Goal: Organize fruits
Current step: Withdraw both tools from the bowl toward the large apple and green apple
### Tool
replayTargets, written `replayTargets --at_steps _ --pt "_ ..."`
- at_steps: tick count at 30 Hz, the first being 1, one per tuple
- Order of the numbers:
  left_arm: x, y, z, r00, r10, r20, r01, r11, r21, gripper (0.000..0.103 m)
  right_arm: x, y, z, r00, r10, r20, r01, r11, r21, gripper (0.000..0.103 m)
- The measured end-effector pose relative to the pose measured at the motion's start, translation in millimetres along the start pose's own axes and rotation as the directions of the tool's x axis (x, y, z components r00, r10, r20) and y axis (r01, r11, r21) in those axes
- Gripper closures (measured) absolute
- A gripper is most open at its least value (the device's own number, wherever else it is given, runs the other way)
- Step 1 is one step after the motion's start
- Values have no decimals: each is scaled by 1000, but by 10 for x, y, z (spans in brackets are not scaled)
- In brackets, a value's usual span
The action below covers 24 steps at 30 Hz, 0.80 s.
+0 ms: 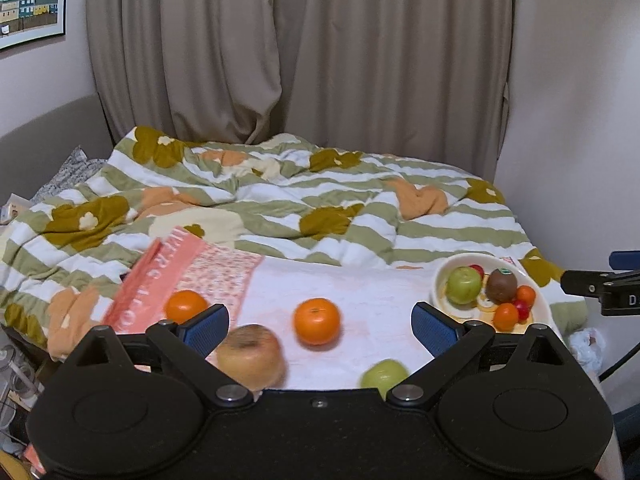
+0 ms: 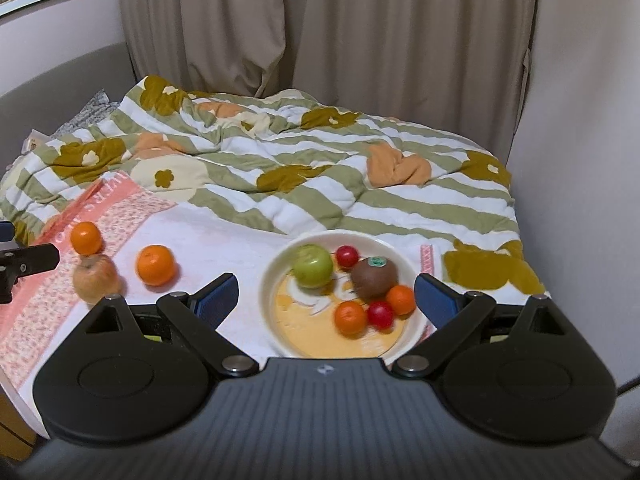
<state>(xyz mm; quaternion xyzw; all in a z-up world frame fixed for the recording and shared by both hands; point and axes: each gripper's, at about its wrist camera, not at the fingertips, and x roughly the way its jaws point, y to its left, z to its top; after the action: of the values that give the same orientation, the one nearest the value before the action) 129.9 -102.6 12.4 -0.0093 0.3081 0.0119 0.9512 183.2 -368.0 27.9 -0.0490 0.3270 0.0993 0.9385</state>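
A curtained bedroom: a towel [image 2: 224, 240] covers the bed [image 2: 320, 184]. The kiwi [image 2: 374, 277] lies in the plate [image 2: 276, 268], long axis leftward-rightward. Both tools, left [image 1: 320, 326] and right [image 2: 325, 294], gape empty.

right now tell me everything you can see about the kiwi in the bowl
The kiwi is a brown, fuzzy-looking oval with a small green sticker on top. It lies in the cream bowl, toward its far right side. A small orange fruit presses against its near right side, a red fruit sits just behind it to the left, and the green apple lies further left with a gap between. Neither set of tongs touches it. It looks whole and unpeeled.
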Motion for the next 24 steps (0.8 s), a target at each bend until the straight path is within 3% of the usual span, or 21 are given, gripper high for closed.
replayTargets --at_steps 13,24 --pt "273 886 -231 998 -48 -37 52 991 125 1 71 1069 -358 995 -58 -79 69 989 133 0" --pt "929 1154 -450 972 -202 -117 220 960 176 1 584 1572 -684 993 -76 -91 92 977 191 0"
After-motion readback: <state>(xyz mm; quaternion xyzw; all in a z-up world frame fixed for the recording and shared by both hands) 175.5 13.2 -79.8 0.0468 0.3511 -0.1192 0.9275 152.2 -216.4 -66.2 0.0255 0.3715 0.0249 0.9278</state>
